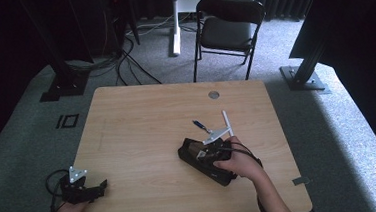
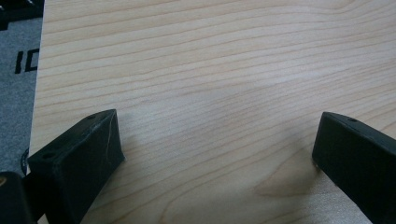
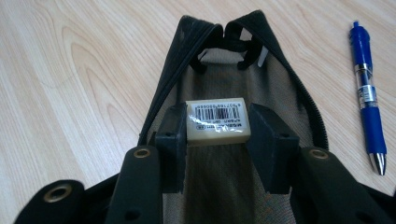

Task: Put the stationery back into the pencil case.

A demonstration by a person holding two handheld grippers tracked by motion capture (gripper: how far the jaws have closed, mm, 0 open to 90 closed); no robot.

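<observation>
A white eraser [image 3: 217, 122] with a barcode label is clamped between the jaws of my right gripper [image 3: 218, 129]. It hangs just over the open mouth of a black zipped pencil case [image 3: 173, 60], whose brown mesh lining shows beneath it. From above, the right gripper [image 1: 200, 153] lies over the pencil case [image 1: 187, 153] right of the table's middle. A blue pen [image 3: 369, 98] lies on the wood right of the case; in the high view the pen [image 1: 201, 125] is just beyond it. My left gripper [image 2: 217, 135] stands wide open over bare wood at the table's front left corner [image 1: 100, 185].
The wooden table [image 1: 142, 124] has a round grommet [image 1: 214, 94] near its far edge. A white stick-like thing [image 1: 226, 122] lies beside the pen. A black folding chair [image 1: 228, 28] and cables stand on the carpet beyond the table.
</observation>
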